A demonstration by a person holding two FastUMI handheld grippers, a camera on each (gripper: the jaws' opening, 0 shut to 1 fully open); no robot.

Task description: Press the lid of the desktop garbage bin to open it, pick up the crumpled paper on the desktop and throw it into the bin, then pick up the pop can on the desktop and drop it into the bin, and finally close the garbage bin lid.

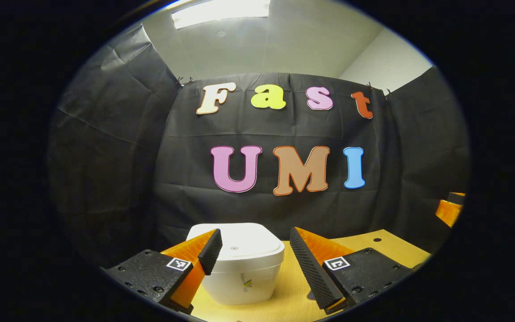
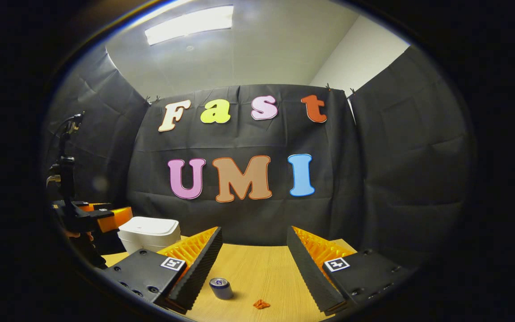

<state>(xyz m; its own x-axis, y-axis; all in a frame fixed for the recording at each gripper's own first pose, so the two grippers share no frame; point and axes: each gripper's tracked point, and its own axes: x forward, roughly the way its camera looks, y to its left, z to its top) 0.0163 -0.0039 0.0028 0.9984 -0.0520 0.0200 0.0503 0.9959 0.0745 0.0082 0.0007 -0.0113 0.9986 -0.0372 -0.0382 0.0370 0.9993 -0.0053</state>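
Right gripper view, cylindrical pop can [image 2: 221,287], crumpled paper [image 2: 261,304], wooden desktop [image 2: 262,268]

The garbage bin [image 1: 243,264] stands on the table [image 1: 376,243] just ahead of the left gripper [image 1: 252,250], toward its left finger. Ahead of the right gripper [image 2: 253,255] the pop can [image 2: 221,288] stands on the table beside its left finger, the crumpled paper [image 2: 261,304] to the can's right between the fingers, and the bin far off to the left.

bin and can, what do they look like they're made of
Garbage bin: likely plastic, white and smooth with a soft sheen and rounded moulded edges. Pop can: probably thin metal, its rimmed top catching the light. Table: wood or a wood-look laminate, pale with fine grain lines.
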